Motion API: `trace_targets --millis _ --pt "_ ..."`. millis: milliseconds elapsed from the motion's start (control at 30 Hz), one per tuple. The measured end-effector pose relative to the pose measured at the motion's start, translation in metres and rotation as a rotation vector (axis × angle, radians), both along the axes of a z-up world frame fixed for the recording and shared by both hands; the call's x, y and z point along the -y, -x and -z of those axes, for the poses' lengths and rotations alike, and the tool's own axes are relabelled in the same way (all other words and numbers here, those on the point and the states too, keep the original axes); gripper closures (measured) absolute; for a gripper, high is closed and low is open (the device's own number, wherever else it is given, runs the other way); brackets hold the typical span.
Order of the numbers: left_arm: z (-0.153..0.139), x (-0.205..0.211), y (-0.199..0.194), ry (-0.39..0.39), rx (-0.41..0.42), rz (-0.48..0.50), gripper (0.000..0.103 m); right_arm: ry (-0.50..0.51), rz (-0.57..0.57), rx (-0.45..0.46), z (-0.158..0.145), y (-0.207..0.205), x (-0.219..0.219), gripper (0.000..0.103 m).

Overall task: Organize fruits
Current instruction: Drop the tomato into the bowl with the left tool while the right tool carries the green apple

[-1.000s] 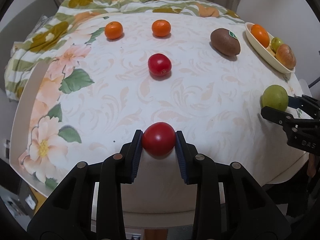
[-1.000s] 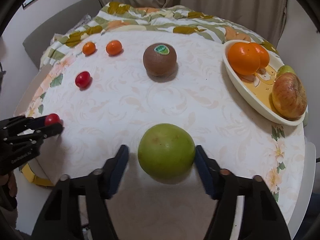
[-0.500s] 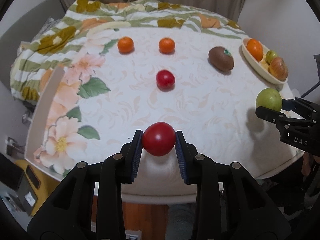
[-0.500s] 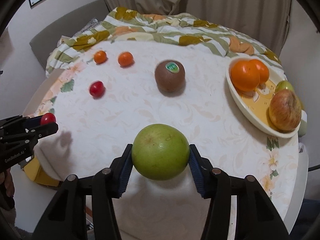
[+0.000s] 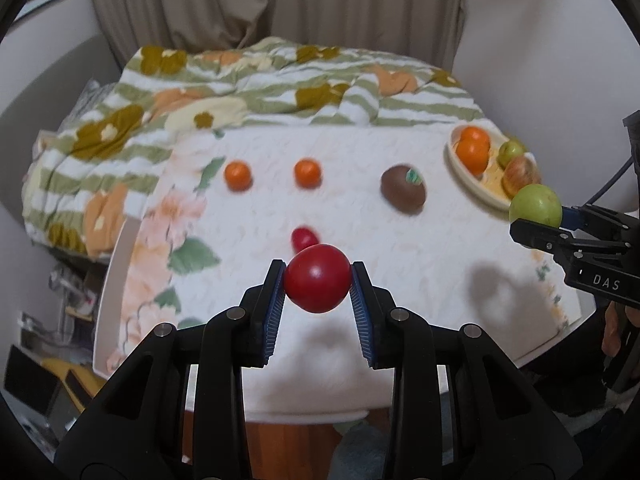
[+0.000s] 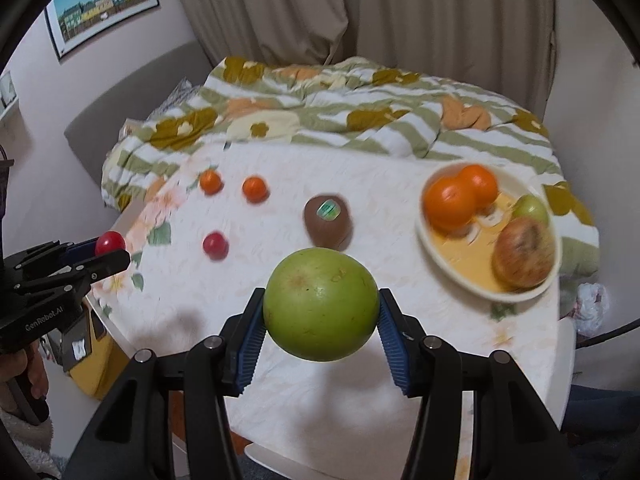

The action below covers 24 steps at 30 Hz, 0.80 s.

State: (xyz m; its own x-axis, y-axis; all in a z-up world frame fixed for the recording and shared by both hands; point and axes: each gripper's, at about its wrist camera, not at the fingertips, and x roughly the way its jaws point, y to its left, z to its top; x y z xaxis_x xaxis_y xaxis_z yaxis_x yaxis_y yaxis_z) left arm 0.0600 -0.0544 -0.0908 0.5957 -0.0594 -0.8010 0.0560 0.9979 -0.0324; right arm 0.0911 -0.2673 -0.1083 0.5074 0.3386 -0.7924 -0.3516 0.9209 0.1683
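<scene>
Floral-cloth table (image 6: pixel 400 360): bowl (image 6: pixel 456 268) holds 4 fruits. You grip red tomato (image 5: pixel 317 278) in left gripper (image 5: pixel 318 280), green apple (image 6: pixel 321 304) in right gripper (image 6: pixel 320 308), both airborne. Left on cloth: 2 mandarins, 1 tomato, 1 kiwi (image 6: pixel 328 220).

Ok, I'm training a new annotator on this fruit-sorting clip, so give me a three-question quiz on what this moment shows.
1. True or false: the left gripper is shut on a red tomato.
2. What does the right gripper hold? A) kiwi B) green apple C) orange
3. Fill in: the oval dish holds two oranges, a small green fruit and a reddish ____.

Key:
1. True; both pads press on the tomato, which is clear of the table.
2. B; the green apple sits between its pads, while the kiwi lies on the tablecloth.
3. apple.
</scene>
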Motion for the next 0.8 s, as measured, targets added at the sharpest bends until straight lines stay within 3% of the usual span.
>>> trace_targets --millis 433,800 --pt "-0.034 0.089 -0.067 0.047 0.055 0.051 0.063 -0.01 0.058 0.055 -0.035 -0.06 0.093 0.053" --pt "-0.02 0.179 -0.146 0.083 0.015 0.094 0.063 -0.008 0.049 0.075 -0.031 -0.128 0.165 0.053"
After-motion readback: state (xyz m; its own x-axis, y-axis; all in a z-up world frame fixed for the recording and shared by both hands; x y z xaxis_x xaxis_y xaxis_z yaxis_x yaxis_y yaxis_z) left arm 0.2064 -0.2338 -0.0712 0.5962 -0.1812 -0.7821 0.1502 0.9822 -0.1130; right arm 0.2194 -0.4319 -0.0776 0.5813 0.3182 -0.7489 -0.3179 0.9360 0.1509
